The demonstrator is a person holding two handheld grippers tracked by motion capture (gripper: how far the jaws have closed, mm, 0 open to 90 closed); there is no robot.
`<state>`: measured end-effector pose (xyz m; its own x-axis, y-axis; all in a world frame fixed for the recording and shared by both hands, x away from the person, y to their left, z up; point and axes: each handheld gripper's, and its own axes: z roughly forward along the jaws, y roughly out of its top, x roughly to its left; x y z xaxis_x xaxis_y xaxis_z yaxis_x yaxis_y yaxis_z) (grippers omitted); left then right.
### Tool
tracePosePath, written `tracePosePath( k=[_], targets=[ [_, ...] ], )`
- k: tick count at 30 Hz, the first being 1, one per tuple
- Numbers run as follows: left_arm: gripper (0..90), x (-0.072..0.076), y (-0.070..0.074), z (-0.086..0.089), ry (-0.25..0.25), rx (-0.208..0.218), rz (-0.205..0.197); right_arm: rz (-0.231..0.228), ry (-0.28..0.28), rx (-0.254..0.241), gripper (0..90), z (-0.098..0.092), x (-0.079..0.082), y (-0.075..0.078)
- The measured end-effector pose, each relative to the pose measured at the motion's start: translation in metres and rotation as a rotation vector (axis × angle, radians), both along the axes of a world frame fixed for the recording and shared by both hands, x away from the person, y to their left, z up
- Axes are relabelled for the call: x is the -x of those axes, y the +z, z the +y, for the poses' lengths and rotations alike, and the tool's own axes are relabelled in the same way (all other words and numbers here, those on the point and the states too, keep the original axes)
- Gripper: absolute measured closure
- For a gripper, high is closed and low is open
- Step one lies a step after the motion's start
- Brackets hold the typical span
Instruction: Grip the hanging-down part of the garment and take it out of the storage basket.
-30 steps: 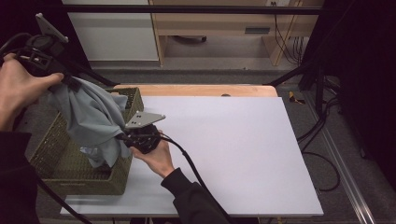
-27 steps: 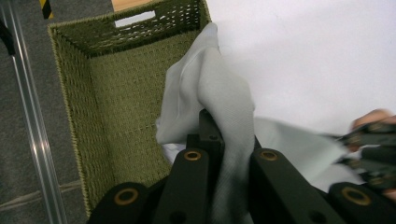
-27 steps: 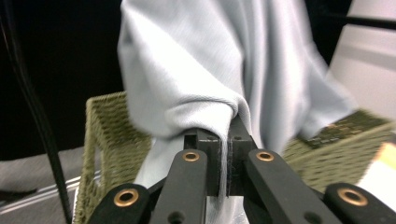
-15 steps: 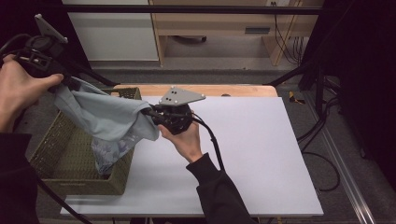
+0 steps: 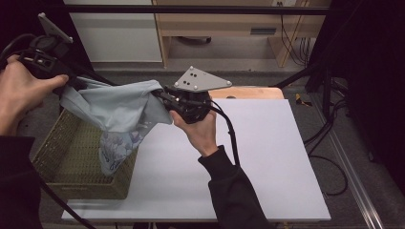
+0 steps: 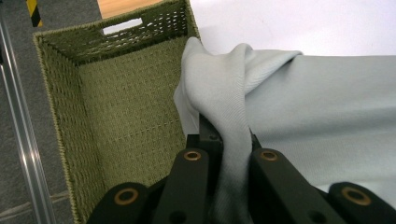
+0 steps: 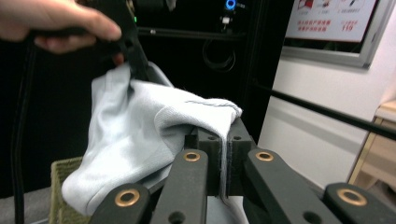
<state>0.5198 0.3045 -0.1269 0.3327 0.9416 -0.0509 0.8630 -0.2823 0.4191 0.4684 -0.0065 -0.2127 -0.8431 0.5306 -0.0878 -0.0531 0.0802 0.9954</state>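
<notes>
From the high view, a pale blue garment [image 5: 122,107] is stretched in the air between 2 hand-held grippers above the left edge of the white bench [image 5: 267,157], its lower part, printed with a faint pattern, hanging down into the green woven basket [image 5: 62,157] that sits at the bench's near left corner. The left gripper [image 5: 71,85], held up beyond the bench's left edge, has its fingers clenched on 1 end of the cloth; the right gripper [image 5: 160,94], with its grey 3-cornered plate on top, is raised over the bench's far edge and has its fingers clenched on the other end, a black cable trailing past the dark sleeve [image 5: 234,191]. In the left gripper view, the 2 black fingers [image 6: 191,172] grasp a thick fold of the garment [image 6: 299,102], which spreads away to the right, with the basket [image 6: 121,112] open below and the white bench [image 6: 303,23] beyond it. In the right gripper view, the fingers [image 7: 198,154] are shut tight on a hemmed edge of the garment [image 7: 140,126]; the cloth runs up and left to the left gripper [image 7: 135,56] and the hand [image 7: 51,21] that holds it, and a corner of the basket [image 7: 60,186] shows at the lower left.
</notes>
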Motion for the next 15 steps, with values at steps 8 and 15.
tracePosePath(
  k=[8, 15],
  targets=[
    [86.6, 0.000, 0.001, -0.004, -0.016, 0.010, -0.005, -0.049, -0.038, -0.034, 88.5, -0.005, 0.006, 0.019],
    [86.5, 0.001, 0.004, -0.008, -0.027, 0.019, -0.013, -0.069, -0.061, -0.080, 88.5, -0.008, 0.006, 0.033]
  ],
)
